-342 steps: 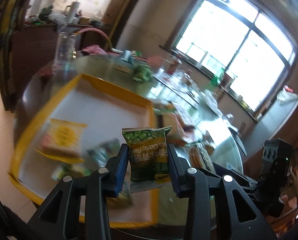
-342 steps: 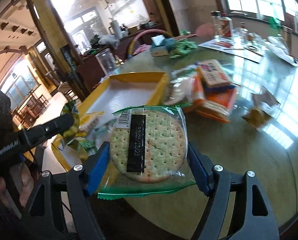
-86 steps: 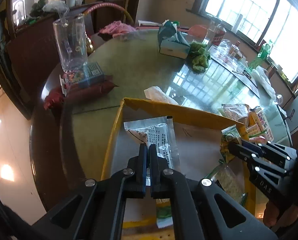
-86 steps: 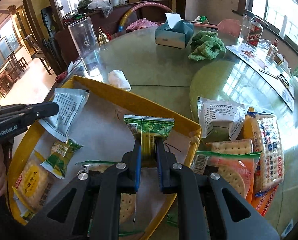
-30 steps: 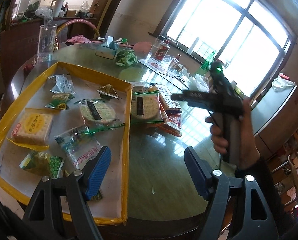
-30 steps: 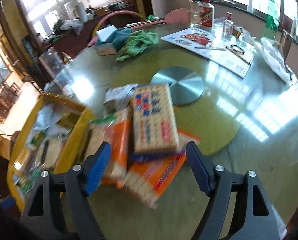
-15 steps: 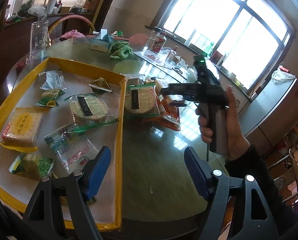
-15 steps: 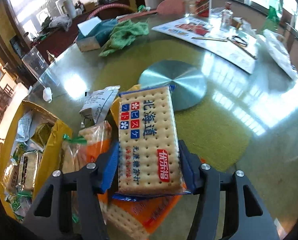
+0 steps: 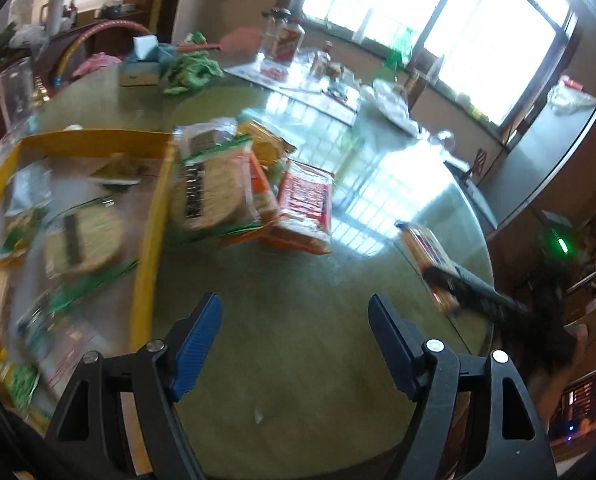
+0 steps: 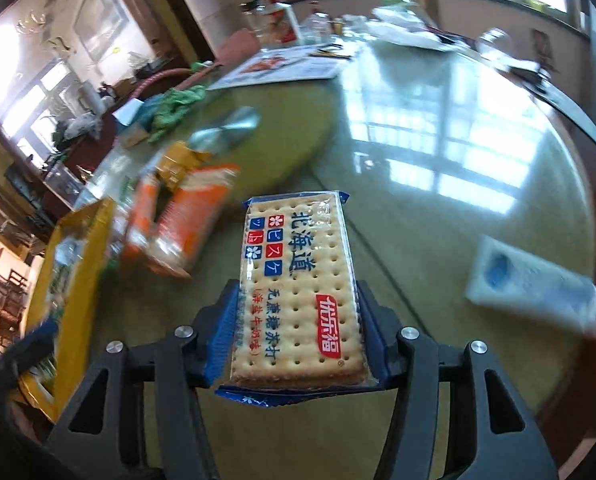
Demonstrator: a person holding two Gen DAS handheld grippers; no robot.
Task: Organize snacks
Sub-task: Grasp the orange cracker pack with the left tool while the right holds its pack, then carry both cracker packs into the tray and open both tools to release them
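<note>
My right gripper [image 10: 296,330] is shut on a rectangular soda cracker pack [image 10: 298,296] with a blue wrapper, held above the glass table; the pack also shows at the right of the left wrist view [image 9: 428,250]. My left gripper [image 9: 294,340] is open and empty above the table, right of the yellow tray [image 9: 148,236]. The tray [image 10: 74,264] holds several small snack packets, among them a round cracker pack [image 9: 80,240]. A pile of snacks lies beside the tray: a round cracker pack [image 9: 208,196] and orange packs [image 9: 304,206], also in the right wrist view [image 10: 186,220].
A white tube [image 10: 538,288] lies on the table at the right. A tissue box [image 9: 142,68] and a green cloth [image 9: 190,70] sit at the far side, with bottles [image 9: 288,40] and papers by the window. A metal disc [image 10: 226,128] lies at the table's middle.
My right gripper has lifted the soda cracker pack off the snack pile and carried it away to the right. My left gripper has shifted right, still open.
</note>
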